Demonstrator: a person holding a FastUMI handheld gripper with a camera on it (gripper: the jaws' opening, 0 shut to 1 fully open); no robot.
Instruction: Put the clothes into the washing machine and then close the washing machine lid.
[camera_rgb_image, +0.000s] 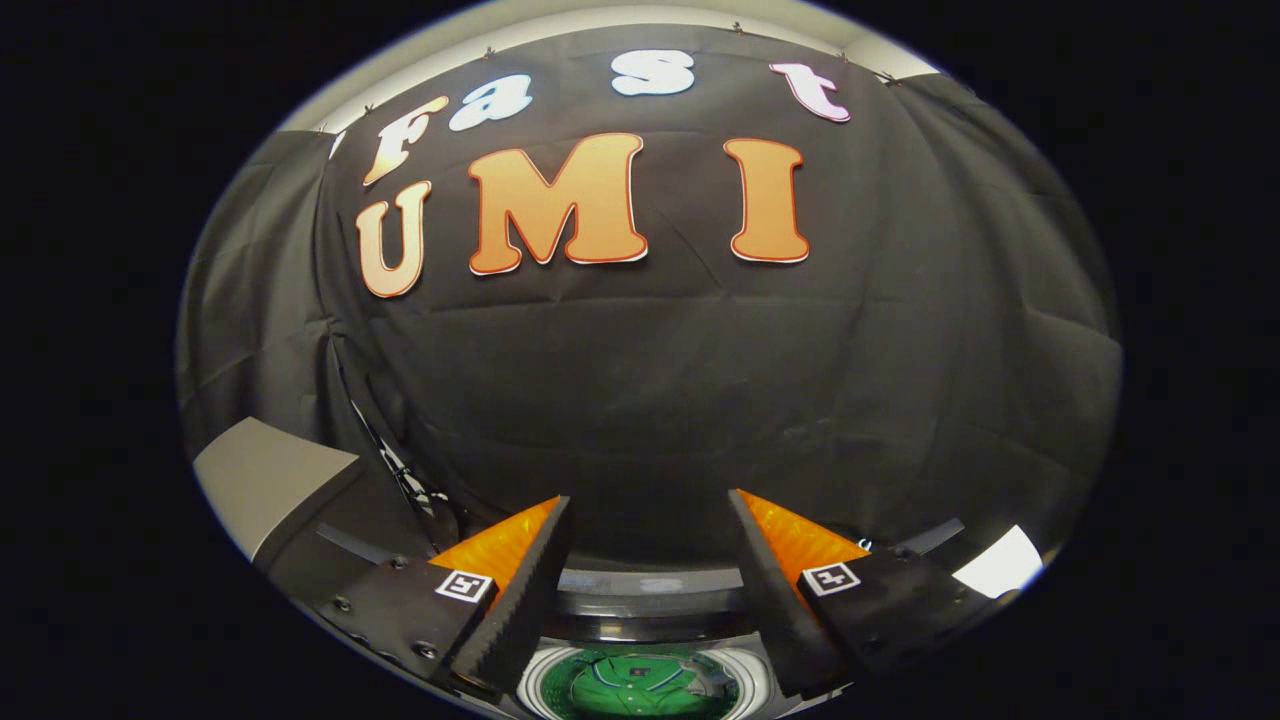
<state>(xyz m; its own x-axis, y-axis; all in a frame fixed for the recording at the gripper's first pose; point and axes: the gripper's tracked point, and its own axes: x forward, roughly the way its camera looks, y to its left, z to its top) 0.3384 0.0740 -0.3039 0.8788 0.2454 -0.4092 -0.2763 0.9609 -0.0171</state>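
Note:
My gripper (650, 515) stands open, its two orange-backed fingers (520, 560) spread wide with nothing between them. Below and between the fingers lies the round white drum of the washing machine (548, 672), seen from above. A green garment with white trim (640, 685) rests inside the drum. The machine's grey back rim (650, 585) runs across just beyond the drum, between the fingers. The gripper hovers above the opening, apart from the garment. The lid I cannot make out.
The black cloth wall (650, 380) stands close behind the machine. A grey box-like surface (265, 475) sits off to the left of the fingers. A white patch (995, 562) shows beyond the right finger.

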